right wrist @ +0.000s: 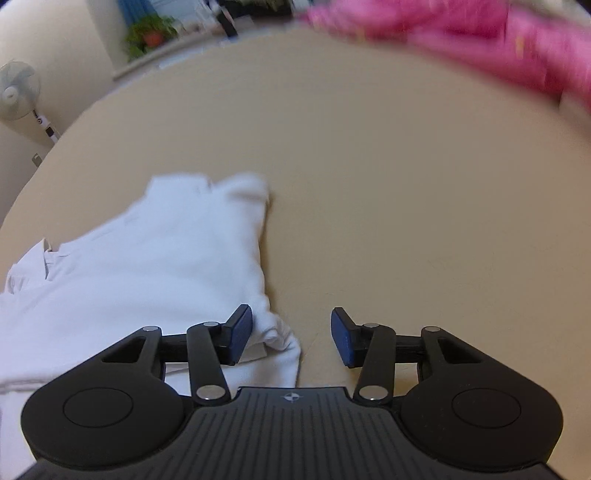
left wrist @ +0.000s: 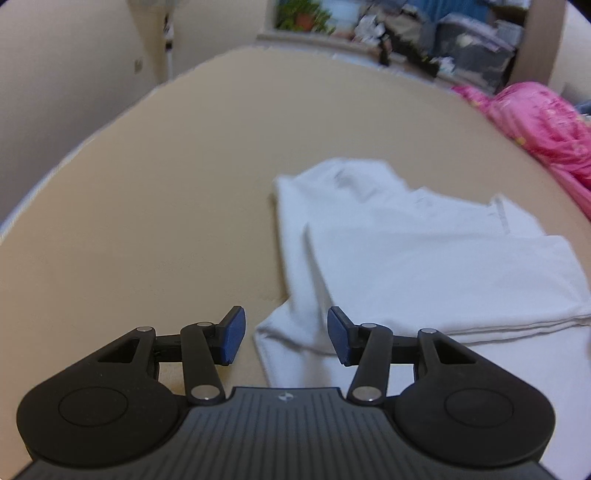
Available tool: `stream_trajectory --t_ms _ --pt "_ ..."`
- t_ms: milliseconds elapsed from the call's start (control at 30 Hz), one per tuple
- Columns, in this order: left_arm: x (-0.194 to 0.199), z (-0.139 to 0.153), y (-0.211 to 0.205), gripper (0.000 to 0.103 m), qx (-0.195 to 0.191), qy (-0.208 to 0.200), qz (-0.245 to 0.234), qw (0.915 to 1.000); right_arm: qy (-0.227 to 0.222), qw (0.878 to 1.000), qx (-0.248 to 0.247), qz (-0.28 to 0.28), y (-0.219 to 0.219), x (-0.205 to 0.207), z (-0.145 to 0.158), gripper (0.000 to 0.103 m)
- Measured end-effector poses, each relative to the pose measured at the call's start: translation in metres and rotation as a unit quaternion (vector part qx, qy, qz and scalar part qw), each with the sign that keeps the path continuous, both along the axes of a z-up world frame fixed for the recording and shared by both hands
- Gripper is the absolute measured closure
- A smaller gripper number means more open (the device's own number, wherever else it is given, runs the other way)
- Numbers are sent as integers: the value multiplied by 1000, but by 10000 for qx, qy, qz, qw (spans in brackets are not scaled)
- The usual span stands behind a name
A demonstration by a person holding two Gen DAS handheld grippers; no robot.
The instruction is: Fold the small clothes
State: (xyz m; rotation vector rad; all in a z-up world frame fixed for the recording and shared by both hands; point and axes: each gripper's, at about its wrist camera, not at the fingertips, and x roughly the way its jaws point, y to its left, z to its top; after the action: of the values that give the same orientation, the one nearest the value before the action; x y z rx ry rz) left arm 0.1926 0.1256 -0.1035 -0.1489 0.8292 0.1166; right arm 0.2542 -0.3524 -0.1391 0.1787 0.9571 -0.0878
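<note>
Item: white garment (left wrist: 424,258), small, partly folded, lying flat on the beige surface (left wrist: 166,184). From your left wrist view it fills the right half of the frame; its right edge runs out of the picture and its near part is hidden under the tool body. A folded layer sits on top, and the seams and neckline are too soft to read.

Item: your left gripper (left wrist: 286,334). Jaws apart, blue pads (left wrist: 234,334) clear of the cloth; a corner of the garment lies below the gap, not pinched.

Item: your right gripper (right wrist: 291,336). Jaws apart, nothing clamped. The white garment (right wrist: 147,266) lies to the left in this view, its lower corner reaching under the left pad (right wrist: 242,334); whether pad and cloth touch you cannot tell. The right pad hangs over the bare beige surface (right wrist: 406,203).

Item: pink fabric (right wrist: 461,40), heaped at the far edge, blurred and cut off by the frame; also at the right of your left wrist view (left wrist: 535,122).

Item: background shelving, a potted plant (right wrist: 149,35) and a standing fan (right wrist: 16,92), all smeared.
</note>
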Motion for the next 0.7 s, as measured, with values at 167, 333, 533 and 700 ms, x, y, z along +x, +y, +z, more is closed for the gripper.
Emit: stream_trajectory --t_ms 167,333,533,700 --pt "-38 40 -10 42 -10 -649 -201 9977 -678 9966 445 134 12 -51 59 54" --pt "-87 74 -21 41 -160 -988 -306 9945 -1116 9906 711 360 13 -124 102 53" --pt "-156 95 -50 42 -60 -1113 -586 9920 -1370 9871 498 669 24 -190 108 52" --pt "-207 80 -66 42 -340 -890 -677 9931 -1010 9906 380 836 27 -223 86 53"
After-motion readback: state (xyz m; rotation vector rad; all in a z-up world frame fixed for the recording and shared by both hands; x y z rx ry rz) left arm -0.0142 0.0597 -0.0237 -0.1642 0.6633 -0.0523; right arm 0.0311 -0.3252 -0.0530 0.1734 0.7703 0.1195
